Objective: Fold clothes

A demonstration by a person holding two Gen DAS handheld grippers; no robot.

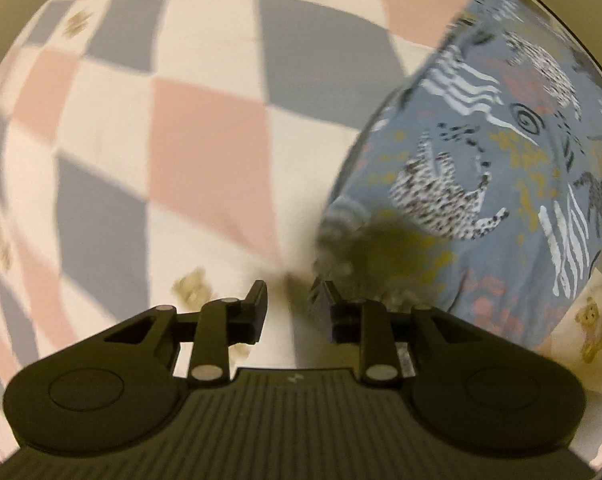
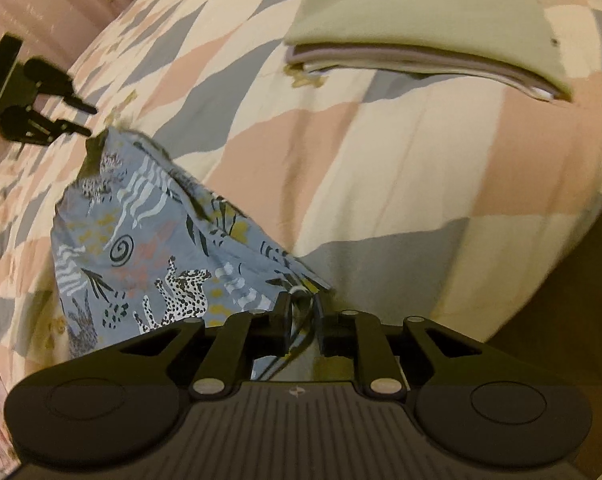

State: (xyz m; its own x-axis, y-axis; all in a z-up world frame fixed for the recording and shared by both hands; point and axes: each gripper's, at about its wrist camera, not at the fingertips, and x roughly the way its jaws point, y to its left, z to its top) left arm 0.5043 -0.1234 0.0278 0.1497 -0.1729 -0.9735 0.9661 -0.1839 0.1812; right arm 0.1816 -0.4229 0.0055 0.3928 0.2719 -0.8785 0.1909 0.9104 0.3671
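A checkered bedspread (image 2: 381, 168) in pink, grey and cream is being used as the work surface, and most of both views is being filled by it. At about one o'clock in the right wrist view, a folded pile of clothes (image 2: 421, 28) is being kept on it, an olive piece lying on top. A blue animal-print garment (image 2: 141, 248) is being stretched from ten o'clock down to six o'clock in that view. Its near corner is being pinched between the narrowed fingers of the right gripper (image 2: 301, 314). The left gripper (image 1: 289, 300) is being held with a moderate gap between its fingers; the garment's blurred corner (image 1: 365, 248) is seen just beside its right finger (image 1: 327, 300), but whether cloth is being gripped cannot be told.
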